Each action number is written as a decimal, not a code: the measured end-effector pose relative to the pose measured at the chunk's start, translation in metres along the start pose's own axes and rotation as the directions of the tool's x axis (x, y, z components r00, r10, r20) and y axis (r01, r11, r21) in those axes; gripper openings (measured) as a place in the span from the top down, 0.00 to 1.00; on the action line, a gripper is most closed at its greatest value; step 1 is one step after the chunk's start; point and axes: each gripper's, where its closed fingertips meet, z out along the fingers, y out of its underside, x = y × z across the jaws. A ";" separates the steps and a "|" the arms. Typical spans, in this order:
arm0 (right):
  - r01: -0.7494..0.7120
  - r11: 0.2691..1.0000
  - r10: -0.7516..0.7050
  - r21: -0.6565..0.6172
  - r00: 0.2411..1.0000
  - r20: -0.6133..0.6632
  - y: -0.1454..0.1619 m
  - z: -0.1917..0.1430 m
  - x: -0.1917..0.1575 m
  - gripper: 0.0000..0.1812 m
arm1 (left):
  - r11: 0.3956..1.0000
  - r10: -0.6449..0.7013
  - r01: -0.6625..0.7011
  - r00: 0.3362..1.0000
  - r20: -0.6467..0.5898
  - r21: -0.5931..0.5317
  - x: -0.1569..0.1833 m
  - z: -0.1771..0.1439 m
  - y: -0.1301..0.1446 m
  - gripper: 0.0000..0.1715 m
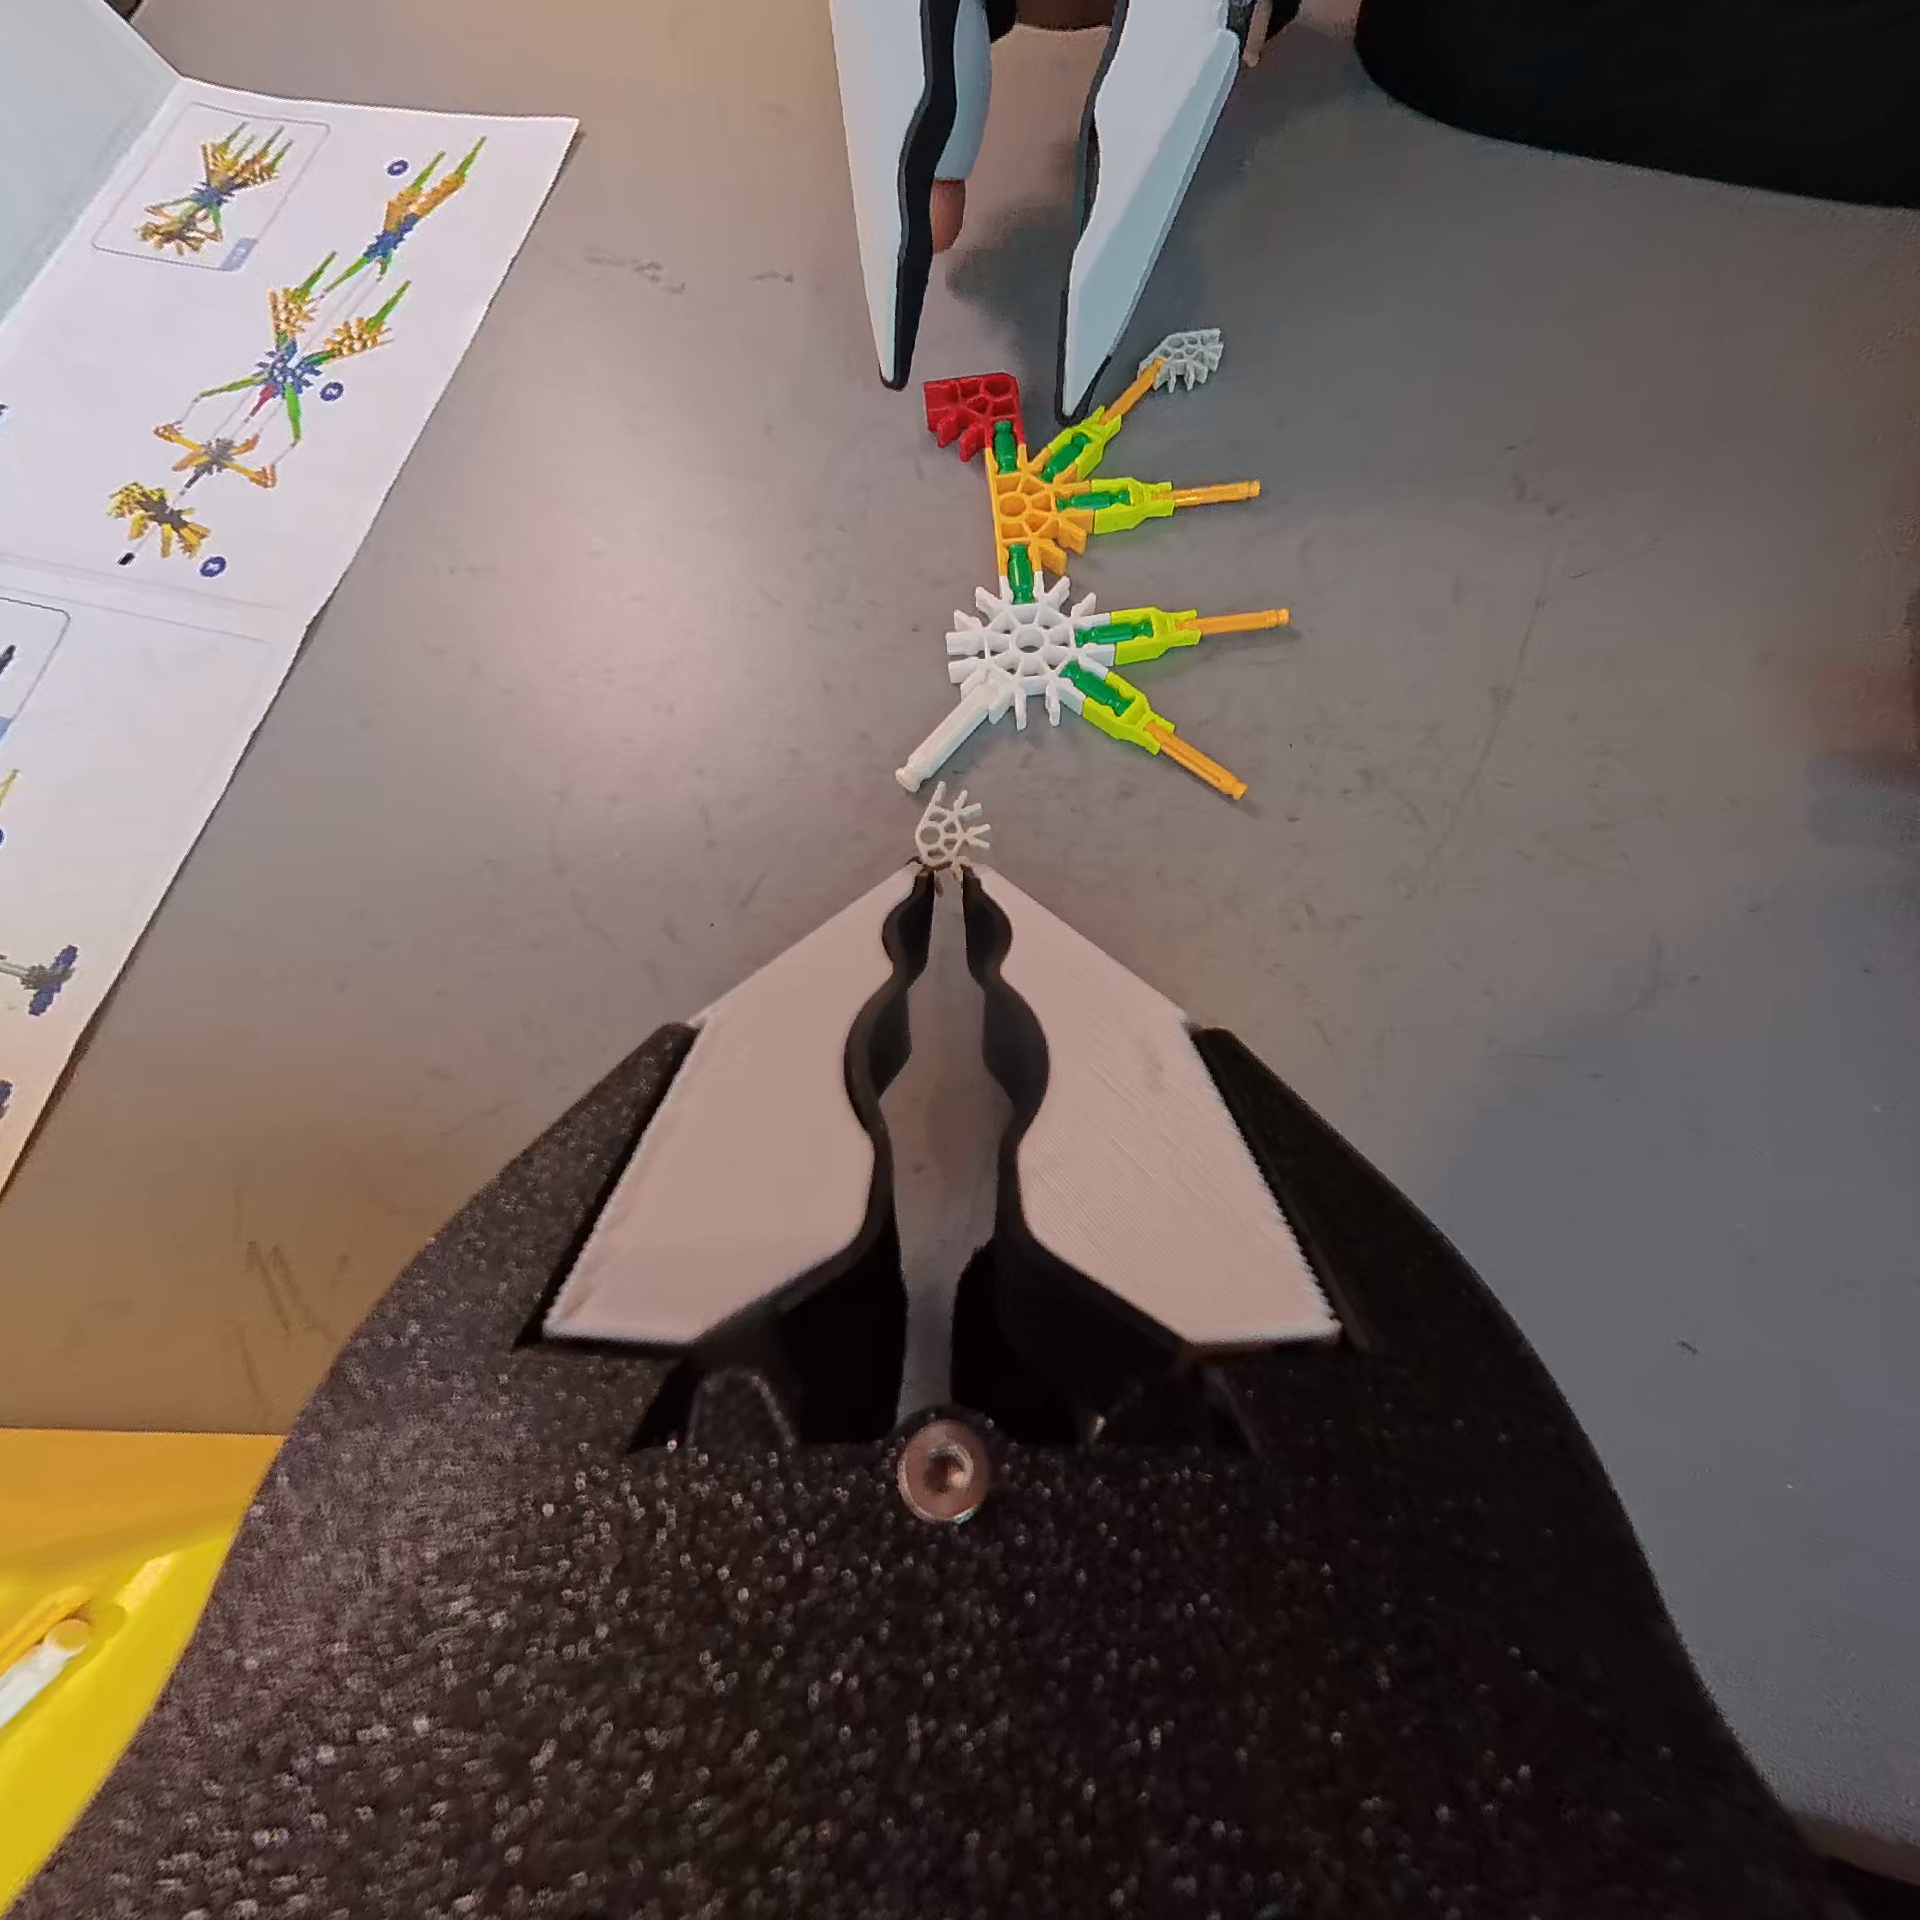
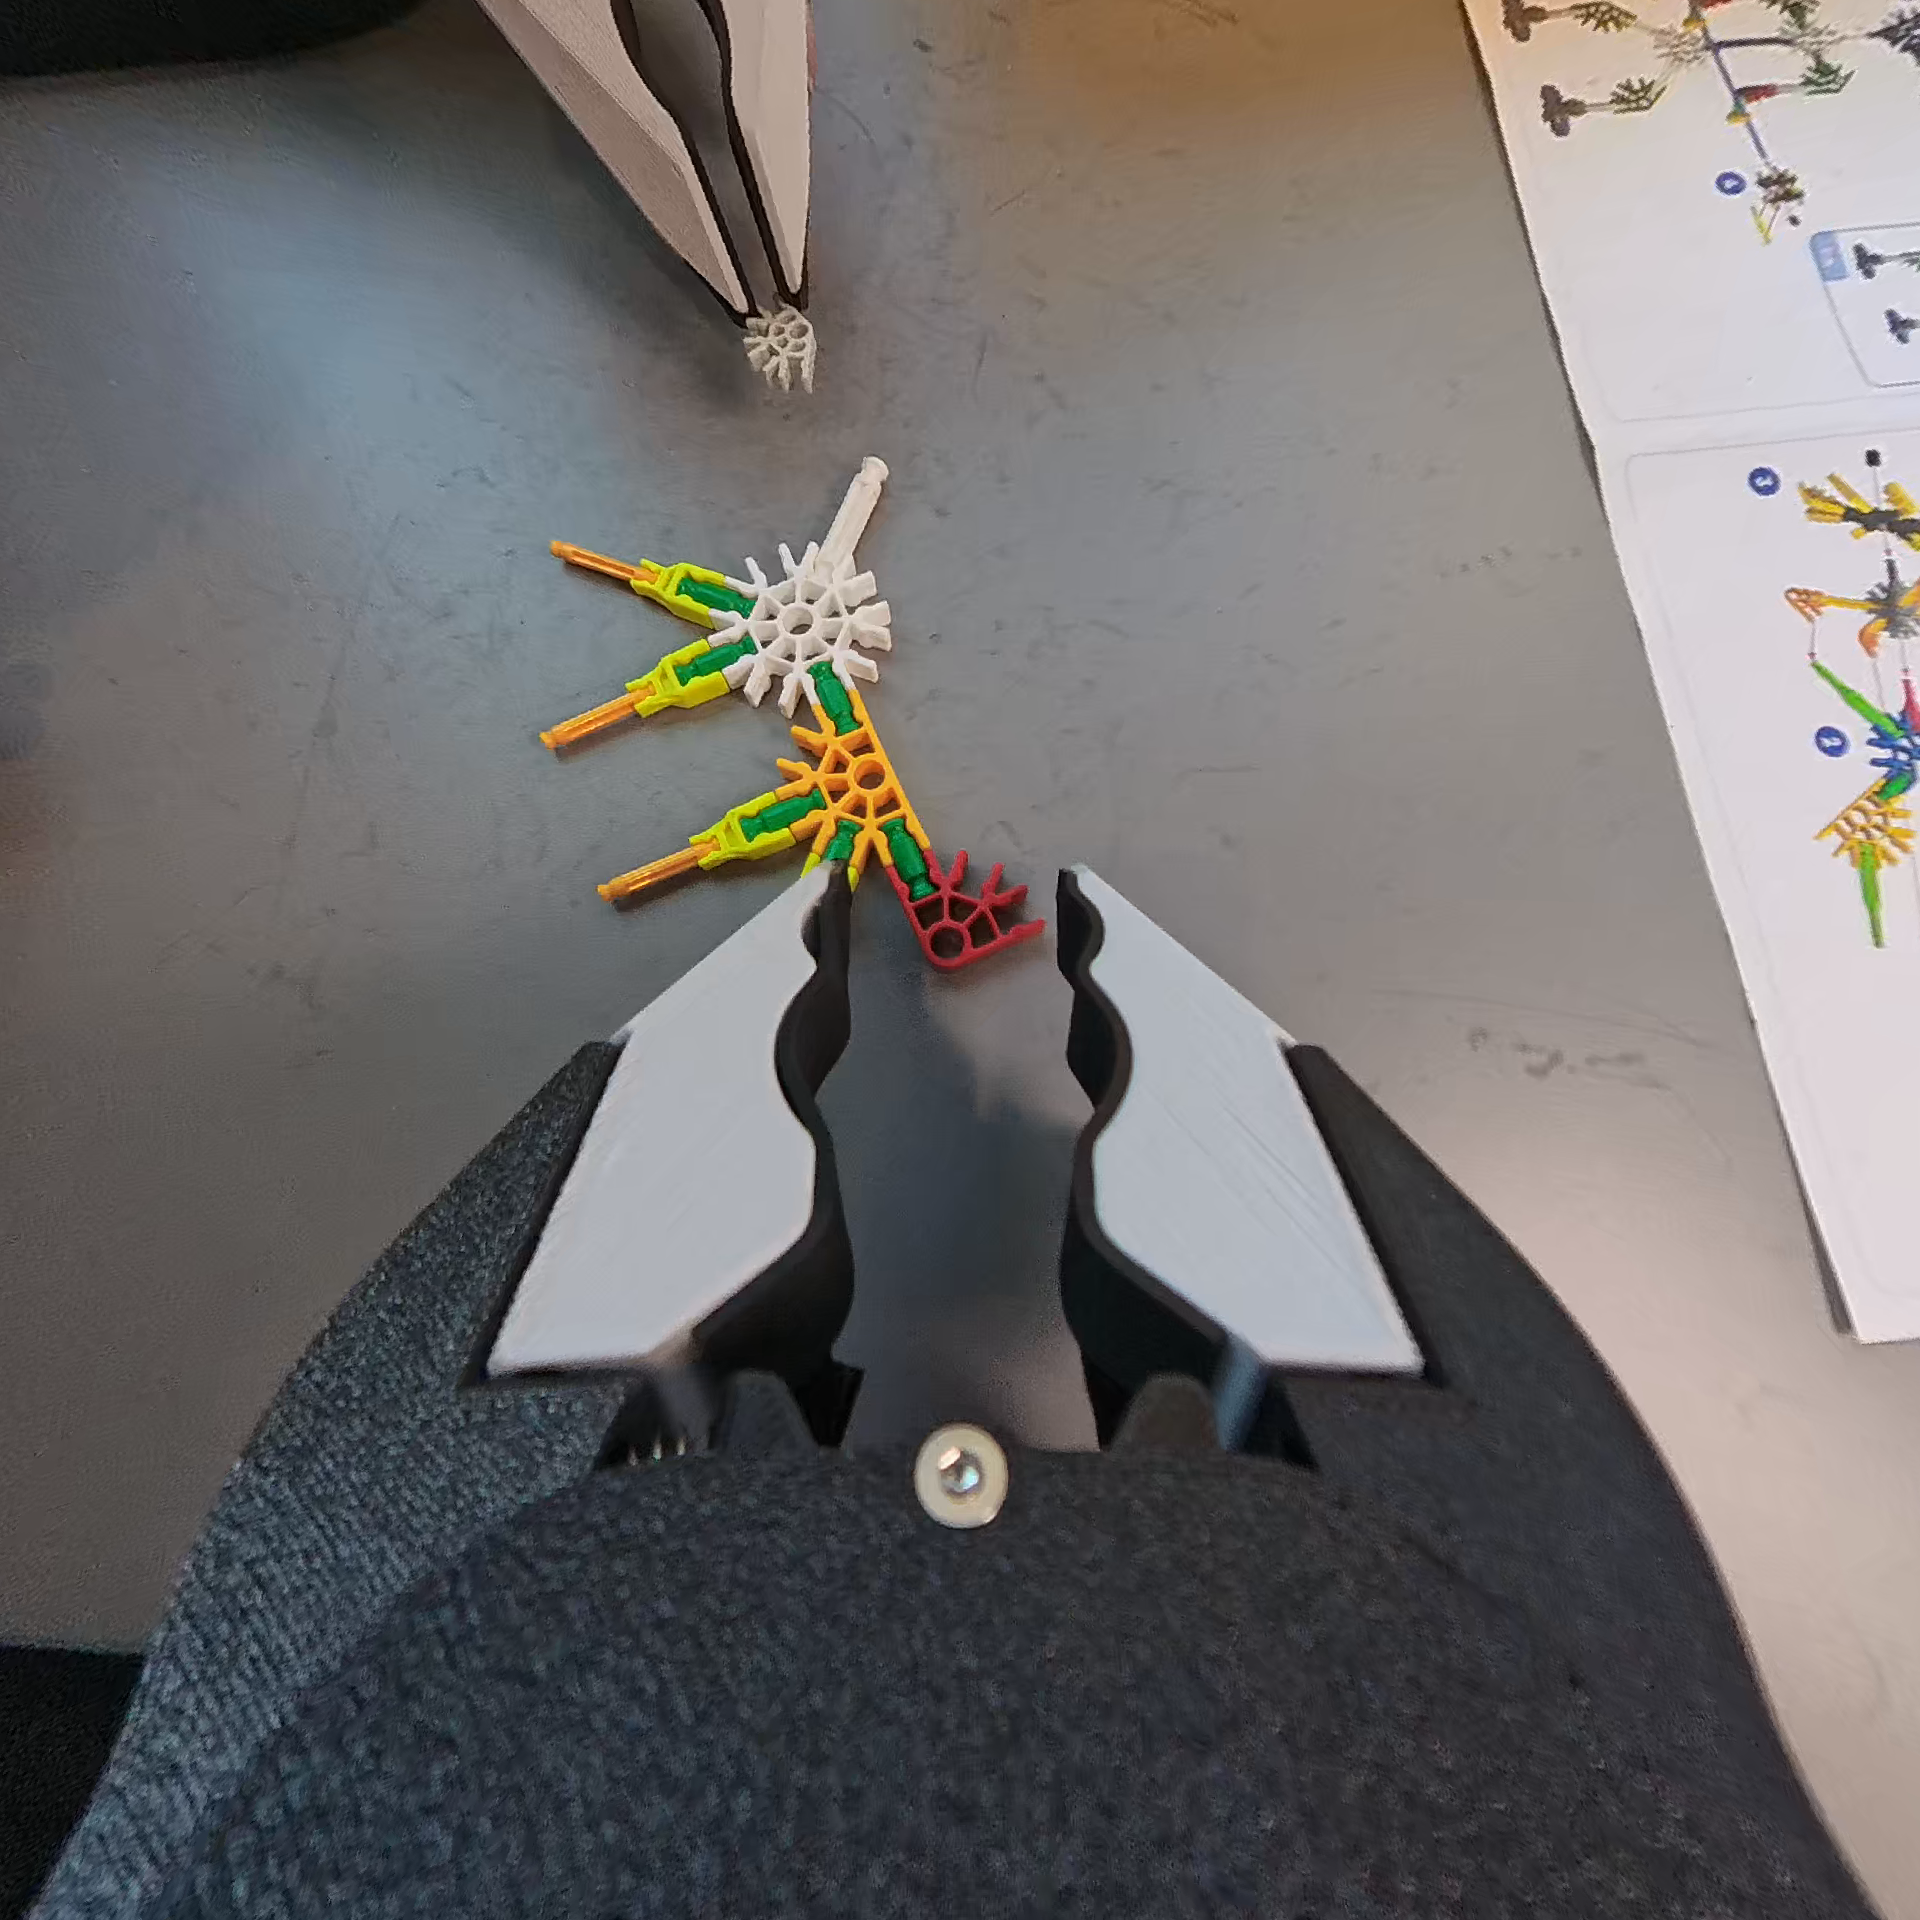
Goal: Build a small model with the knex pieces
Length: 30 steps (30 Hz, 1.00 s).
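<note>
**Left gripper pinches a grey connector; right gripper spread at the red one**

Left wrist view: the left gripper (image 1: 943,878) has its fingers together, clamped on a small grey connector (image 1: 951,828) at the tips. Just beyond it lies the toy assembly (image 1: 1049,582) on the grey table (image 1: 520,831): a white rod (image 1: 943,740) pointing toward the connector, a white hub (image 1: 1023,649), an orange hub (image 1: 1029,504) and a red connector (image 1: 971,407). The right gripper (image 1: 982,390) comes from the far side, fingers apart, tips either side of the red connector. An instruction sheet (image 1: 260,416) lies to the left, a yellow tray (image 1: 94,1621) at the lower left.

Right wrist view: the right gripper (image 2: 945,883) is spread, the red connector (image 2: 966,920) between its tips. The left gripper (image 2: 774,301) shows farther off, closed on the grey connector (image 2: 781,348), near the white rod (image 2: 857,504) but apart from it. The sheet (image 2: 1714,727) lies at right.
</note>
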 end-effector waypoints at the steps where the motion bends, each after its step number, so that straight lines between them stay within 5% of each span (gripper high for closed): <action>1: -0.010 1.000 0.010 -0.012 1.000 0.010 0.003 0.001 0.000 0.79 | 1.000 0.004 -0.004 1.000 0.001 0.000 0.001 0.000 -0.001 0.97; 11: -0.293 0.947 0.265 -0.128 0.943 -0.201 0.027 -0.023 0.022 0.91 | 1.000 0.001 -0.001 1.000 0.005 0.004 0.000 -0.002 -0.001 0.97; 15: -0.208 0.971 0.202 -0.120 0.978 -0.058 0.014 -0.025 -0.011 0.86 | 1.000 -0.007 0.007 1.000 0.009 0.005 -0.001 -0.001 0.000 0.97; 22: -0.173 0.972 0.155 -0.162 0.981 -0.115 0.026 -0.019 0.001 0.80 | 0.999 -0.045 0.046 0.998 0.037 -0.011 -0.009 0.002 0.004 0.97; 30: -0.164 0.958 0.130 -0.235 0.980 -0.152 0.023 -0.010 -0.008 0.88 | 0.994 -0.109 0.111 0.990 0.085 -0.017 -0.018 0.004 0.005 0.97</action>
